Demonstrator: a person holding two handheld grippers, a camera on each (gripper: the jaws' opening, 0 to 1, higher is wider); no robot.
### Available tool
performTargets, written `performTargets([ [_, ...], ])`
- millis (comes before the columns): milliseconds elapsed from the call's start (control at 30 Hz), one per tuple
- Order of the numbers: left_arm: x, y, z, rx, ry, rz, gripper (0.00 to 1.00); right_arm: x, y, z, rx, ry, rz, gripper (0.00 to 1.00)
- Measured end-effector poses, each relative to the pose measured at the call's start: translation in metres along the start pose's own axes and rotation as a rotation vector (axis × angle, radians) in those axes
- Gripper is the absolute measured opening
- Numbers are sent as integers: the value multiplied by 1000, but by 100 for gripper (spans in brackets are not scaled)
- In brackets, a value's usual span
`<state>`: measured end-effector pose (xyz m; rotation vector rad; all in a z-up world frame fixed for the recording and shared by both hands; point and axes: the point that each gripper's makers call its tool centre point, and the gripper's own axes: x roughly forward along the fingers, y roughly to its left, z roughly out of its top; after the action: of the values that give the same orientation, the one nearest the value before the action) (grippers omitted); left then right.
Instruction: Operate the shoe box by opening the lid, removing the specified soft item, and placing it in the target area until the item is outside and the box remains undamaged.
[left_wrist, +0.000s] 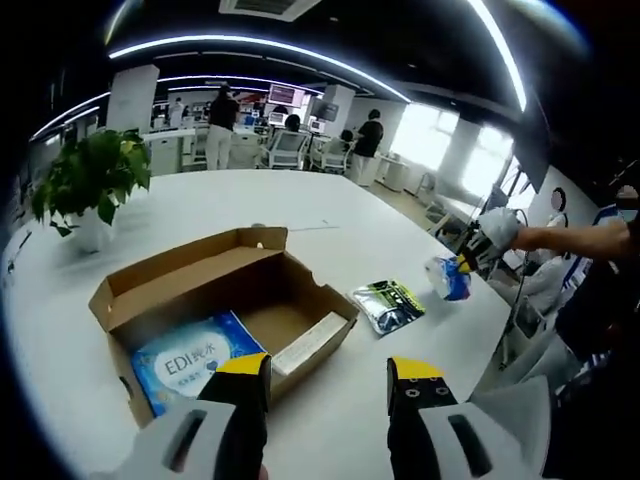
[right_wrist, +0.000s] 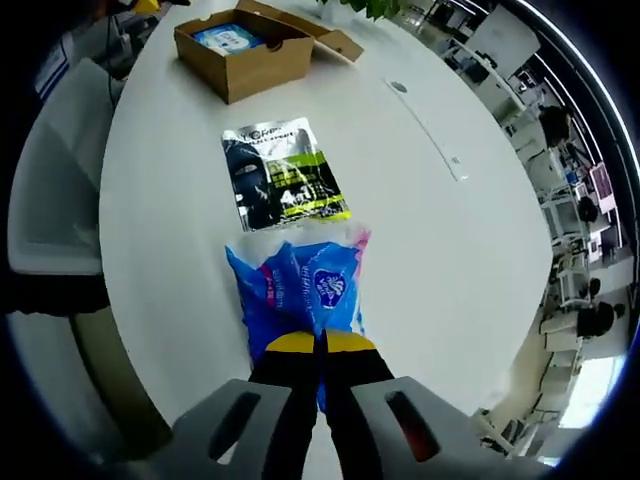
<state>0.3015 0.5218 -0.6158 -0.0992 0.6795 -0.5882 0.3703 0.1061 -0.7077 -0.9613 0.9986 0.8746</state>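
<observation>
On the white bench (left_wrist: 330, 215), the left gripper (left_wrist: 328, 385) hovers near the open shoe box (left_wrist: 225, 300) with its jaws released, a blue packet (left_wrist: 195, 362) lying inside the box. To the right lies a dark foil pouch (right_wrist: 282, 185). Farther right, the right gripper (right_wrist: 320, 345) has its jaws clenched on the blue soft pack (right_wrist: 300, 290), outside the box at the bench's edge.

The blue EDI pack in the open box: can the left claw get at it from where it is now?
Probably yes. The shoe box lies open, its lid folded back, and the blue EDI pack lies uncovered at the near end. The left claw is open, just in front of it, with nothing between.
</observation>
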Motion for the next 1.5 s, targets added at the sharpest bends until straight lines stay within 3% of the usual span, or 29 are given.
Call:
performTargets([
  [633,-41,20,-25,-103,-23,152,47,59,-14,1,-200,71,85,0],
  [1233,-43,21,-25,-120,-34,173,47,59,-19,2,-285,75,89,1],
  [1500,-43,21,-22,-114,-37,159,47,58,-22,-4,-302,102,62,15],
])
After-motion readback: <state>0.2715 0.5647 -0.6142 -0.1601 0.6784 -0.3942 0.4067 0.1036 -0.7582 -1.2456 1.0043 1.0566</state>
